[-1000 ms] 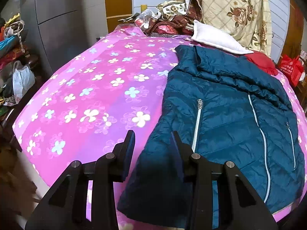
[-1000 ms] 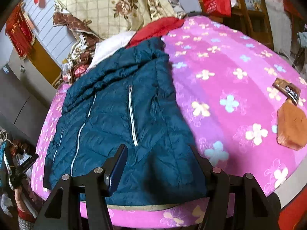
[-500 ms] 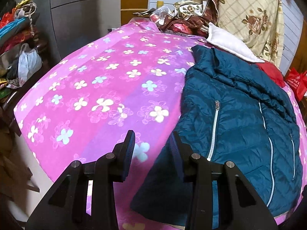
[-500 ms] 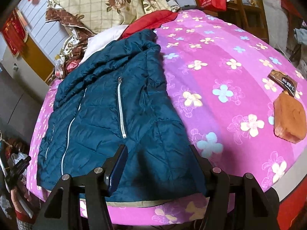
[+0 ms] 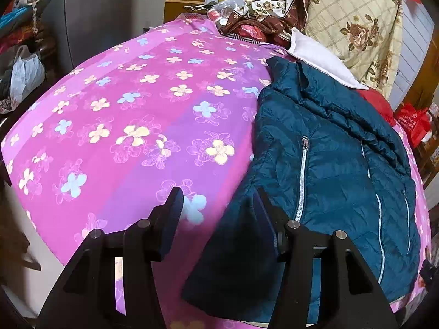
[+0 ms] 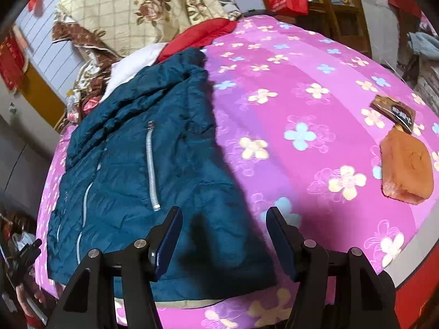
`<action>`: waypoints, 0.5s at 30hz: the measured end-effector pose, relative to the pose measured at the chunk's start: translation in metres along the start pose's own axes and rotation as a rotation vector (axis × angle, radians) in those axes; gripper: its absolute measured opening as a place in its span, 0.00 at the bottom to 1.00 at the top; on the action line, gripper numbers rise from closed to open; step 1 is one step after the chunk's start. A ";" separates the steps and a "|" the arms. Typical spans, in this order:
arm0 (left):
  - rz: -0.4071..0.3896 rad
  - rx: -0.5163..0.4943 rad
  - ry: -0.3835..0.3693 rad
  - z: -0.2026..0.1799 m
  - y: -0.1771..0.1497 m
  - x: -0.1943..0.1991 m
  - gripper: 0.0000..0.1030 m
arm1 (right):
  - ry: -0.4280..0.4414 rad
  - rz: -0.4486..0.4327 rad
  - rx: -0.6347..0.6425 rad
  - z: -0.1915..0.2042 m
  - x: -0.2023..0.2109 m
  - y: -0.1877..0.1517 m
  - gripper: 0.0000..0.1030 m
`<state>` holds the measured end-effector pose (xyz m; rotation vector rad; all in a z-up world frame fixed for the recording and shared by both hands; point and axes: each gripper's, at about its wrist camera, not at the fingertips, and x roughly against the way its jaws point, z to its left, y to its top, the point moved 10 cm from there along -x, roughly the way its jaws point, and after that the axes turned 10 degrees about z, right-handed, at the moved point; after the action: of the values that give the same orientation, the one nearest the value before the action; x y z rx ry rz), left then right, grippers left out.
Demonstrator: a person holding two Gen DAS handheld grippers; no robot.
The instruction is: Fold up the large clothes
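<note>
A teal puffer jacket (image 5: 329, 164) lies flat on the pink floral bedspread (image 5: 123, 123). Left tongs (image 5: 216, 213) gape at its 9 o'clock hem corner; right tongs (image 6: 223, 235) gape at its 3 o'clock corner.

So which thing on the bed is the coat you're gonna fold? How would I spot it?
Find the big pink bedspread with the flowers. Near its front edge lies the puffy dark teal jacket, spread flat with its collar toward the pillows. Its quilted fabric and silvery zippers set it apart from the white pillow and the red cloth behind it.
</note>
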<state>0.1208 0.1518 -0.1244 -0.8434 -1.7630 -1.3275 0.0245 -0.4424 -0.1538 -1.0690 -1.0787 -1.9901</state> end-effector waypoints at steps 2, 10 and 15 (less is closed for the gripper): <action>0.006 0.005 0.003 0.002 0.000 -0.002 0.51 | -0.008 0.006 -0.028 -0.011 -0.002 0.003 0.60; 0.041 0.044 -0.033 0.014 -0.002 -0.008 0.51 | -0.007 0.011 -0.086 -0.040 -0.002 0.015 0.60; 0.077 0.047 -0.091 0.014 -0.002 -0.016 0.51 | 0.085 0.055 -0.126 -0.044 -0.015 0.021 0.60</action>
<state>0.1241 0.1640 -0.1419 -0.9500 -1.8059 -1.2101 0.0328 -0.4883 -0.1743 -1.0560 -0.8807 -2.0622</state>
